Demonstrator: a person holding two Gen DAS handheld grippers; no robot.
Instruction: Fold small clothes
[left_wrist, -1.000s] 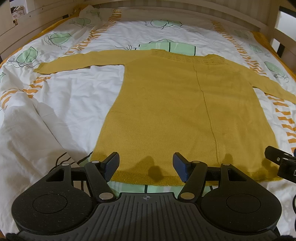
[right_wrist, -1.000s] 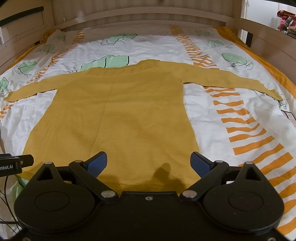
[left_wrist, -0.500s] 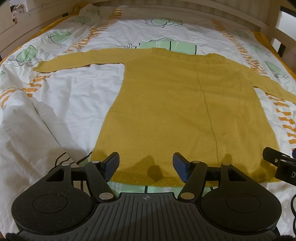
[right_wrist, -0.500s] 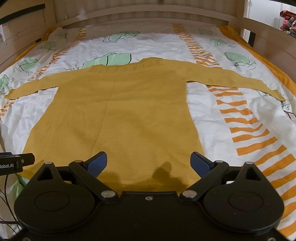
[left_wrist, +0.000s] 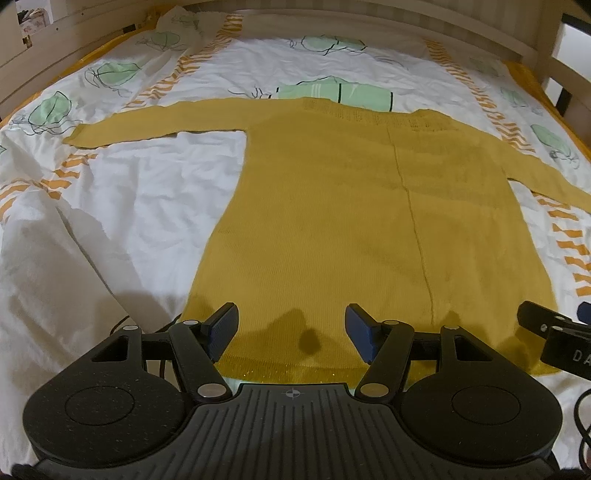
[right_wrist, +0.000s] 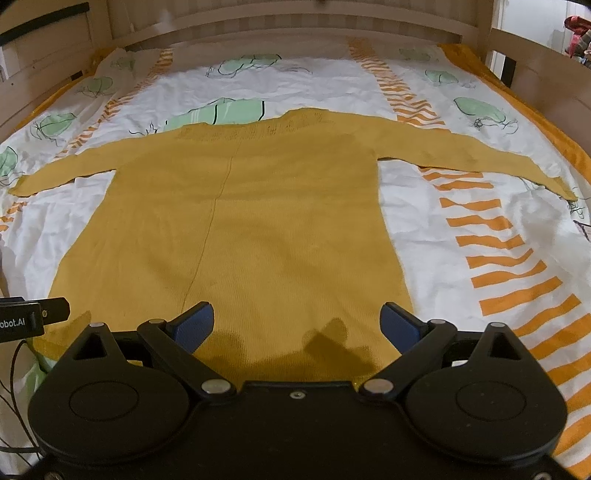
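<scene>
- We see the mustard sweater lying flat and fully spread on the patterned bedsheet, filling the middle of both frames, its hem toward the bottom edge and its neckline toward the top.
- We judge the folding has not begun: no edge is turned over, both sleeves lie straight out to the sides, and the body shows only 1 vertical crease line.
- Everything is left, in our view: the sleeves to bring in, the body to fold, the bundle to tidy.
- The left gripper sits at the bottom centre of its frame, fingers spread wide and grasping nothing, poised over the hem near the sweater's lower-left part.
- The right gripper sits likewise at the bottom centre of its frame, fingers released and empty, over the hem near the lower-right corner.
- The left wrist view shows the whole left sleeve to its cuff in the upper left; the other sleeve runs off the right edge.
- The right wrist view shows the whole right sleeve to its cuff at the right, plus a wider stretch of orange-striped sheet.
- Each view catches a bit of the other gripper at its lower side edge.
- The wooden bed frame curves along the top of both views.
</scene>
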